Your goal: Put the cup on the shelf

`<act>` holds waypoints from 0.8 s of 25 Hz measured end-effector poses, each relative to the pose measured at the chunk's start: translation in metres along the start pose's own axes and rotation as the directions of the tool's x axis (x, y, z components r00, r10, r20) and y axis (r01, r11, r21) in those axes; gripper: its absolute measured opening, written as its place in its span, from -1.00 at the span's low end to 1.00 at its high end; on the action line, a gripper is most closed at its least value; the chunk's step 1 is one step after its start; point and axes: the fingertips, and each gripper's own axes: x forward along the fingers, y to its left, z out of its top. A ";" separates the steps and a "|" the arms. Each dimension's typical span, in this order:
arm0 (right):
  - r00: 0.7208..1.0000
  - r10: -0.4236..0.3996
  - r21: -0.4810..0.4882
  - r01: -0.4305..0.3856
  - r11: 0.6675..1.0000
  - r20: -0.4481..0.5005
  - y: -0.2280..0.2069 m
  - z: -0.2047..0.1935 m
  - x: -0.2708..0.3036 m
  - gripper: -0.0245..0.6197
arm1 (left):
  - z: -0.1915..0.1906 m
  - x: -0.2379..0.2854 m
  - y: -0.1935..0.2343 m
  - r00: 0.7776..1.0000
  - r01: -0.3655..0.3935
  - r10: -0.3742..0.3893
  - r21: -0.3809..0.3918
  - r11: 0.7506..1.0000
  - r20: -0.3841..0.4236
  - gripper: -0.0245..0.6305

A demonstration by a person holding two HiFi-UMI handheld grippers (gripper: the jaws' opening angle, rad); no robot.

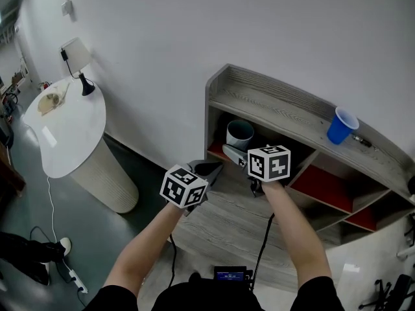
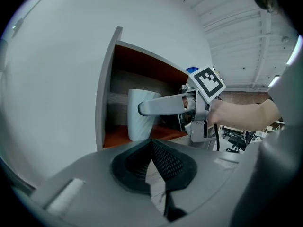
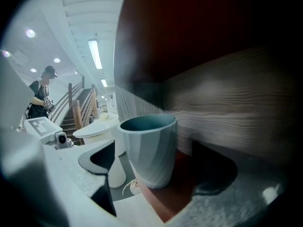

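Two forearms reach forward from the bottom of the head view, each carrying a hand-held gripper. The left hand-held gripper [image 1: 211, 168] hangs just outside the shelf [image 1: 285, 105] with its pads pressed together at the tips on nothing. The right hand-held gripper [image 1: 232, 150] reaches into the end compartment under the top board, its jaws spread wide. The grey cup [image 3: 149, 150] stands upright on the red board between those jaws, and neither pad seems to press on it. The step in hand therefore looks like the release, with the placing itself apparently done. The next move calls for drawing the right hand-held gripper straight back out of the compartment. Both jaws should stay wide and level, because a sideways drift could clip the cup and tip it. By count there are two hand-held grippers, one shelf and two cups: the grey one inside, and a blue cup [image 1: 341, 126] on the top board, well apart from it. One round white desk [image 1: 65, 135] stands off to the left with one lamp [image 1: 78, 60] on it.
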 end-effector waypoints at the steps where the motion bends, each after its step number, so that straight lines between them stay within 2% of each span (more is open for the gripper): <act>1: 1.000 -0.008 0.001 0.008 1.000 0.006 0.000 0.000 -0.004 0.62 | 0.001 -0.001 -0.001 1.000 0.004 -0.004 0.002 1.000 0.005 -0.92; 7: 0.998 -0.037 -0.008 0.037 0.999 0.046 0.008 -0.004 -0.039 0.62 | -0.003 -0.010 -0.014 0.999 0.044 -0.044 0.009 0.999 0.021 -0.92; 13: 0.997 0.012 -0.080 -0.006 0.997 0.082 0.040 -0.018 -0.074 0.59 | -0.016 -0.018 -0.028 0.997 0.077 -0.077 0.018 0.997 0.025 -0.92; 16: 0.995 0.032 -0.106 -0.022 0.994 0.092 0.056 -0.032 -0.090 0.40 | -0.023 -0.024 -0.035 0.996 0.087 -0.088 0.014 0.996 0.035 -0.92; 20: 0.992 0.043 -0.104 -0.032 0.994 0.115 0.072 -0.054 -0.108 0.01 | -0.032 -0.032 -0.043 0.994 0.100 -0.100 0.008 0.995 0.048 -0.92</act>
